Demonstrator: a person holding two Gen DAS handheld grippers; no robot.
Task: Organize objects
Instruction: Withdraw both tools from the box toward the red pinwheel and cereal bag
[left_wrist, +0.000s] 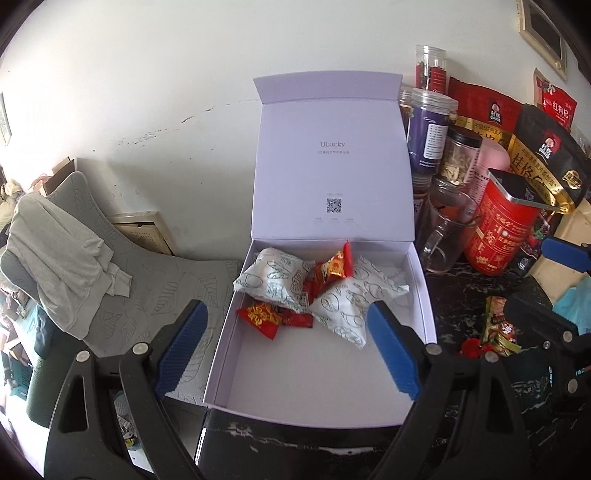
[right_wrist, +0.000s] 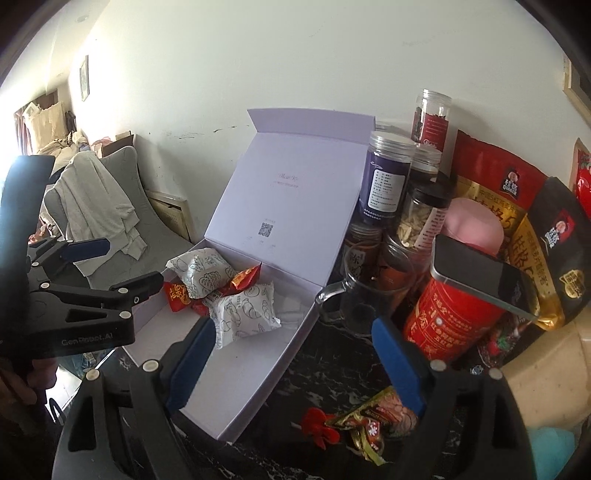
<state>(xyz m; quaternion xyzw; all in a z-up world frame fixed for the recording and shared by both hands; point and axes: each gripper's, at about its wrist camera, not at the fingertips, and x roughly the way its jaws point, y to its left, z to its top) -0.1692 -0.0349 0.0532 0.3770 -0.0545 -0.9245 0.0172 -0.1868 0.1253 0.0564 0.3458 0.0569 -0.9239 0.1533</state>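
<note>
An open white gift box (left_wrist: 419, 291) (right_wrist: 291, 350) with its lid upright sits on a dark marble table. Inside lie two white patterned snack packs (left_wrist: 275, 277) (right_wrist: 245, 314) and several red candy wrappers (left_wrist: 258, 317) (right_wrist: 177, 293). My left gripper (left_wrist: 291, 343) is open and empty, hovering over the box's near half; it also shows in the right wrist view (right_wrist: 114, 262). My right gripper (right_wrist: 295, 365) is open and empty above the table right of the box; it shows in the left wrist view (left_wrist: 550, 284). A green-gold snack packet with red wrappers (right_wrist: 369, 421) (left_wrist: 498, 328) lies on the table below it.
Jars (right_wrist: 388, 177), a glass mug (right_wrist: 354, 302), a red tin (right_wrist: 450, 317) with a phone (right_wrist: 480, 273) on top, and oat bags (right_wrist: 546, 236) crowd the table right of the box. A grey chair (left_wrist: 122, 280) with clothing stands left. A wall is behind.
</note>
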